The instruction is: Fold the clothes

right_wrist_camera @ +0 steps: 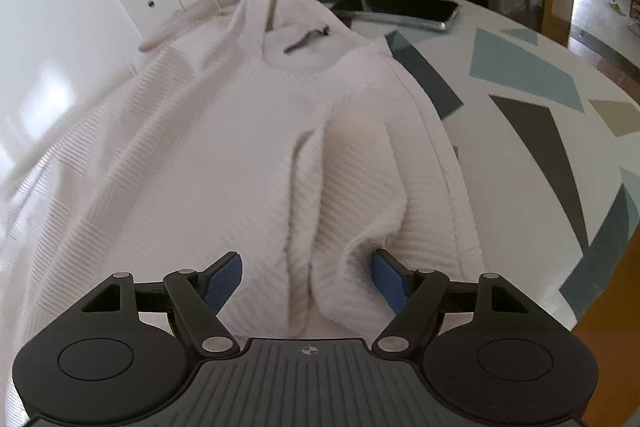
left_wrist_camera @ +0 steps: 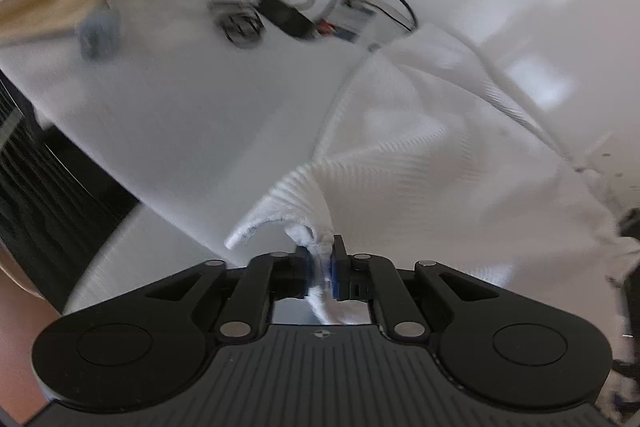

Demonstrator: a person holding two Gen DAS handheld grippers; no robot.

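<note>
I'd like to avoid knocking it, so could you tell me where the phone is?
In the right wrist view, the phone lies flat on the table at upper right, just beyond the white sweater's collar.

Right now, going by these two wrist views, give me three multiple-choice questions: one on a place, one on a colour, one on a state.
1. Where does the phone lie? A beyond the sweater's collar B under the right gripper C on the floor
2. What colour is the sweater? A grey B white C blue
3. How is the left gripper? A wide open B shut on the sweater C out of view

A: it lies on the table past the collar.
B: its ribbed knit is white.
B: fabric is pinched between its fingers, while the right gripper is open.
</note>
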